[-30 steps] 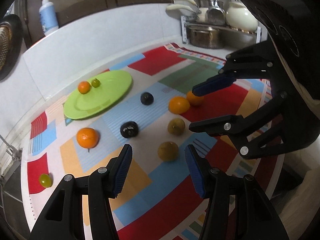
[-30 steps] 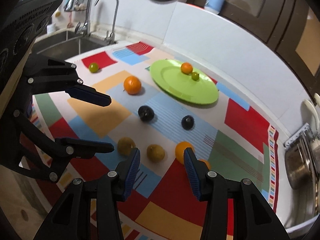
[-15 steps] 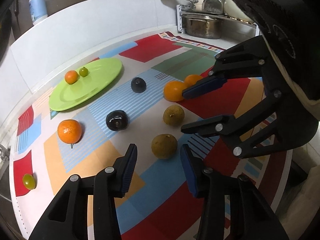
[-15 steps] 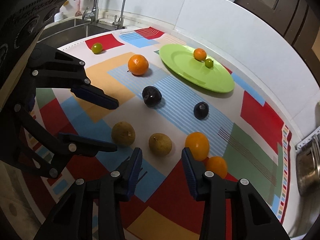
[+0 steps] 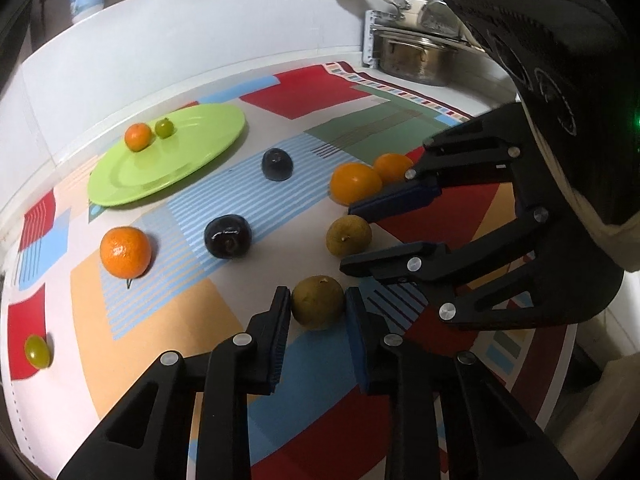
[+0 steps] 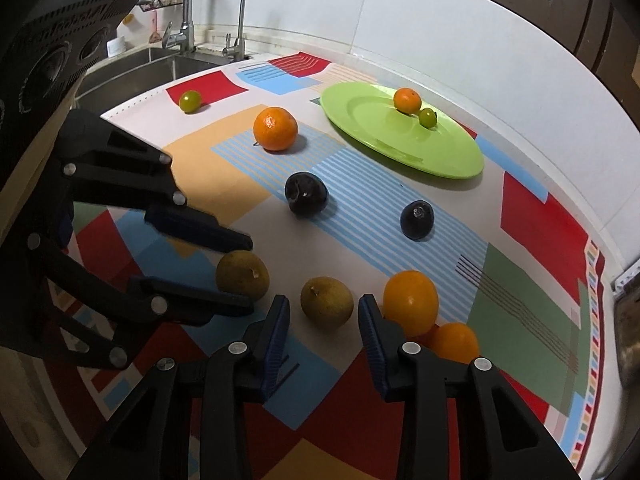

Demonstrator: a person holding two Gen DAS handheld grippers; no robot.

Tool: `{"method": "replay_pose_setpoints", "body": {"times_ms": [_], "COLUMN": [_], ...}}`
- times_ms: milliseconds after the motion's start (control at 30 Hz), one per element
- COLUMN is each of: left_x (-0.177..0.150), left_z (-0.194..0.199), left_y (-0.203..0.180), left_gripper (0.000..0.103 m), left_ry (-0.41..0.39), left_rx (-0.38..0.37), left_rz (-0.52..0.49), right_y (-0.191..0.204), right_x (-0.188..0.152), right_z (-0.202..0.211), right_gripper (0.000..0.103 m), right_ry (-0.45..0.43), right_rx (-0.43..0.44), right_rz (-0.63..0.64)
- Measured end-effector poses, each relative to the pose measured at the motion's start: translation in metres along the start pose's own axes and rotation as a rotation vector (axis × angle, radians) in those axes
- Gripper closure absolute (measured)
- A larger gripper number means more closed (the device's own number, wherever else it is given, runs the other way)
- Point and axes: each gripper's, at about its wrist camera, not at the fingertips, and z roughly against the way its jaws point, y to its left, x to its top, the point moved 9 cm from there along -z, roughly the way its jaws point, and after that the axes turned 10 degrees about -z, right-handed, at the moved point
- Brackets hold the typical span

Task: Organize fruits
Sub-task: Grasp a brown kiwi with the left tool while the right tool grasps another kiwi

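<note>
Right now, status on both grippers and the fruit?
Left gripper shut on first brown fruit. Right gripper shut on second brown fruit. Orange close beside right gripper's outer finger.

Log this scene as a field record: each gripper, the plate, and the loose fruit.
left gripper: shut on first brown fruit, which sits on the cloth
right gripper: shut on second brown fruit, next to the first
plate: green; holds small orange and small green fruit
loose on cloth: big orange, near plum, far plum, orange pair, lone green fruit
task state: two fruits on the plate, eight off it
</note>
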Motion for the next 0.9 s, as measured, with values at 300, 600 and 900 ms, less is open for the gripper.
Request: {"method": "replay_pose_setpoints", "body": {"times_ms": [300, 600, 900], "left_x": [0.001, 0.010, 0.023], "left_z": [0.014, 0.041, 0.068], "left_y": [0.009, 0.020, 0.037], "left_gripper": [0.075, 0.075, 0.075], "left_ry": [-0.012, -0.058, -0.103], "left_rx": [0.026, 0.061, 0.116], "left_rz": [0.092, 0.161, 0.210], "right_y": [-0.004, -0.005, -0.005], "right_x": [0.004, 0.014, 0.034], "right_z": [0.006, 0.031, 0.061], "right_gripper": [0.074, 0.074, 0.074], "right_ry": [-0.020, -0.071, -0.147], "right_rx": [0.013, 0.001, -0.011], "right_rz": [-0.098, -0.192, -0.274]}}
